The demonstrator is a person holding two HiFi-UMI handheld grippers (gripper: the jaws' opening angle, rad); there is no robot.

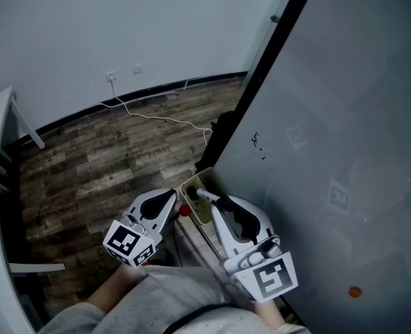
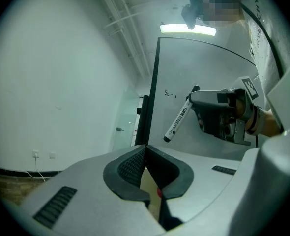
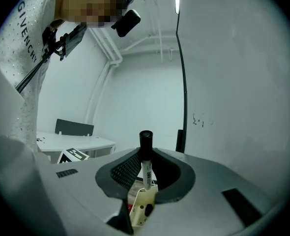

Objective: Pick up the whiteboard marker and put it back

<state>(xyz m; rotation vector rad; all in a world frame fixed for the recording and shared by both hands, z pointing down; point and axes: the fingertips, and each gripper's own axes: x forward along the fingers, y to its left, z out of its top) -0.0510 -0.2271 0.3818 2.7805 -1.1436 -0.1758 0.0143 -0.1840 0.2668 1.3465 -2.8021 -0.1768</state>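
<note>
Right gripper [image 3: 145, 173] is clamped on the whiteboard marker [image 3: 145, 140]. The black cap end sticks out above the jaws and the white barrel runs down between the pads. Left gripper [image 2: 146, 156] has its jaws together with nothing in them, and it sits just beside the right one.

The marker's low end is at the beige tray [image 1: 209, 179] on the whiteboard [image 1: 331, 117] edge. I can't tell whether it touches yet. A small red item [image 1: 184, 211] sits by the tray, unclear what. The wood floor [image 1: 101, 165] is far below.

Step looks like the put-back, nearly done. To do it well, hold the grip firm, lower along the barrel's own line, and let go only once the low end rests inside. Left gripper should stay out of the way.

The long axis is steep and slanted. From the left gripper view the cap end is up at the right gripper, with the other end down and away from it, toward the tray.
</note>
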